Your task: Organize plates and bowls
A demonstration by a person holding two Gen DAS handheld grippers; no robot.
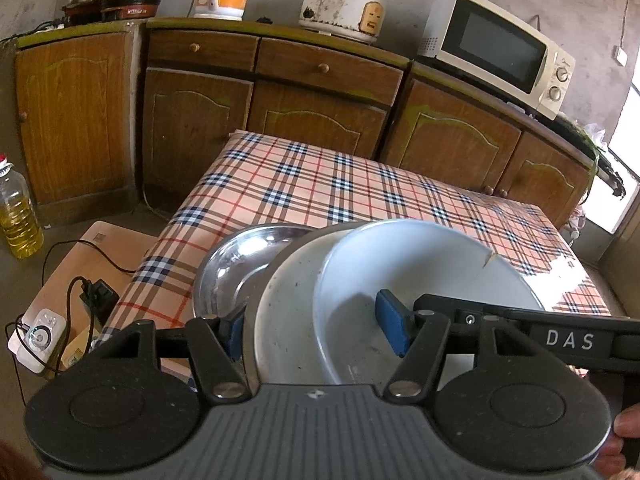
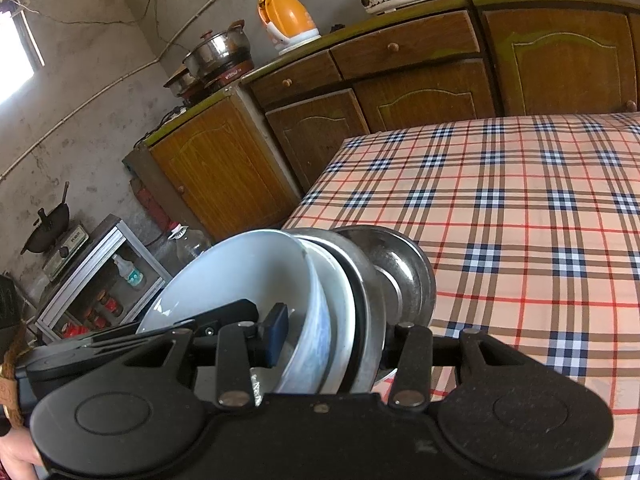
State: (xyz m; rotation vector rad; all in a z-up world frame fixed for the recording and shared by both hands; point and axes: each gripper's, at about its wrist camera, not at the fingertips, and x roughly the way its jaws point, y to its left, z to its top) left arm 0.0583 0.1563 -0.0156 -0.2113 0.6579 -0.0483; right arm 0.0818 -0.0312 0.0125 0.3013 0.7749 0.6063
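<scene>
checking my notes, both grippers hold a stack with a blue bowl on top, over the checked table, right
Not quite: the top bowl is white, not blue, as the left wrist view shows. Both the left gripper and right gripper do clamp the stack over the checked table.

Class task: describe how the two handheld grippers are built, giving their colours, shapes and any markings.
Both are black plastic. The left gripper has a ribbed grey body, two round discs, hinged arms with silver rivets and blue pads on its fingers. "DAS" is printed in white on the right gripper, built alike with a dark body.
</scene>
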